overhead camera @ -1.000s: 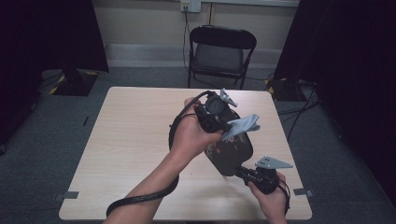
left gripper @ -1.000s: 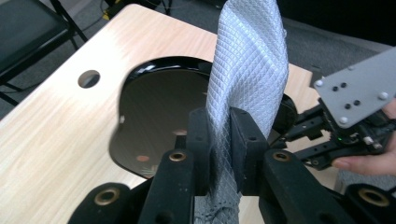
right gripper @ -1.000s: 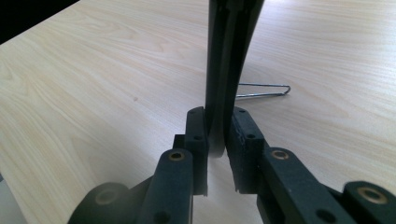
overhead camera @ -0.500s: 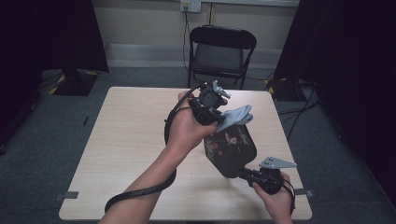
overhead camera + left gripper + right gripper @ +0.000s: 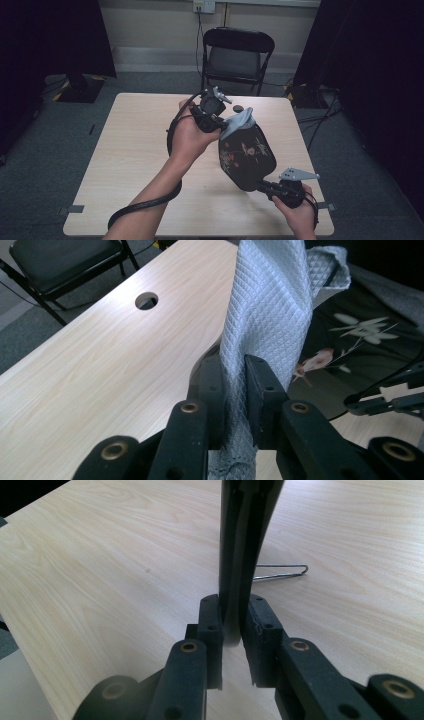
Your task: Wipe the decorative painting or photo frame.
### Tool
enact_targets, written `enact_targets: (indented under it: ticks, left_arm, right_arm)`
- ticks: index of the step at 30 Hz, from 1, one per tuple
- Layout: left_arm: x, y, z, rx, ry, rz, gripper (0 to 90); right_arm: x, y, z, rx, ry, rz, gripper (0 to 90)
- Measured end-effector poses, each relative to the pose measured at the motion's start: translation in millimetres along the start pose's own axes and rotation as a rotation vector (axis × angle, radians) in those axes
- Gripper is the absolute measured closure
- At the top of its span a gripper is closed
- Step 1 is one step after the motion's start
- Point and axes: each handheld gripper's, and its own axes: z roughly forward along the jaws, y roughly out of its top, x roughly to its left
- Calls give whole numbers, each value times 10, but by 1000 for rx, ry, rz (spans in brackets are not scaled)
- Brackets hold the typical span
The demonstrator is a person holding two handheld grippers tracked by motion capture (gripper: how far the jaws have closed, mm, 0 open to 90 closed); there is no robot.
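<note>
Quilted grey cloth is pinched by the left gripper; the black tray's edge at 5 o'clock is clamped by the right gripper. Slippage over the bench is possible under pull.

The left gripper has lifted higher and moved farther from the person, pulling the grey cloth up. The black flowered pouch now stands more upright.
</note>
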Motion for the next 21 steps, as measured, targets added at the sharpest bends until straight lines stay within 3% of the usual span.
enact_targets:
  ticks: [12,21]
  left_arm:
    - [125,-176,195,16,20,-75,795]
    - [165,-322,295,56,25,-89,795]
  right_arm:
    - [-8,0,0,-2,3,0,797]
    - [-6,0,-1,1,1,0,797]
